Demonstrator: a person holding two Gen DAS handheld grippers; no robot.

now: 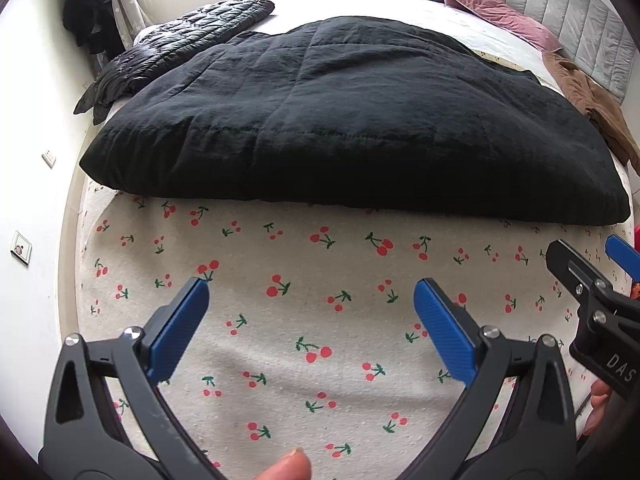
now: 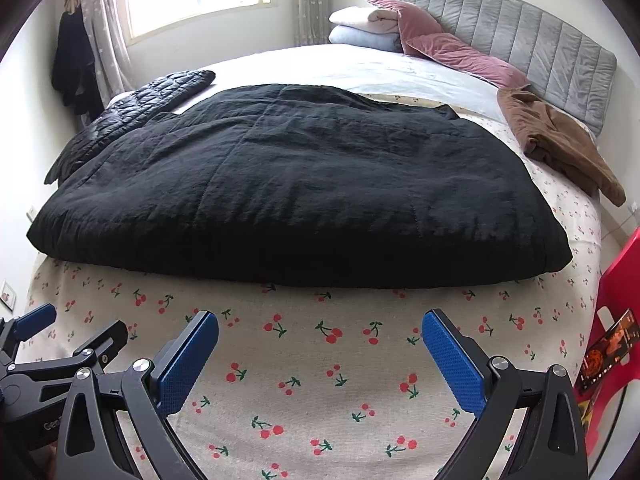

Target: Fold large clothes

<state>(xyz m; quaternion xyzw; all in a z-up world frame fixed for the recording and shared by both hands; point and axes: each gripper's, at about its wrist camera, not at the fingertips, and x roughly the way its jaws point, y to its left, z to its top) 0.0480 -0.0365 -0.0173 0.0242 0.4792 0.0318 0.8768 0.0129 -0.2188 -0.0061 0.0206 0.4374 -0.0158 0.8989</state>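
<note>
A large black quilted garment [image 1: 340, 120] [image 2: 288, 184] lies spread flat across the middle of the bed, its near edge facing me. My left gripper [image 1: 312, 292] hovers open over the cherry-print bedspread [image 1: 304, 360], short of that edge, with nothing between its blue pads. My right gripper [image 2: 320, 324] is likewise open and empty above the bedspread [image 2: 320, 392], in front of the garment. Each gripper shows at the edge of the other's view: the right one [image 1: 592, 280] at the far right, the left one [image 2: 72, 336] at the lower left.
A shiny black puffer jacket [image 1: 180, 40] [image 2: 136, 100] lies at the far left of the bed, a brown garment [image 1: 592, 96] [image 2: 556, 140] at the right. Pink pillows [image 2: 448, 52] and folded bedding [image 2: 364, 28] sit by the grey headboard [image 2: 520, 36]. A red stool [image 2: 616, 320] stands at right.
</note>
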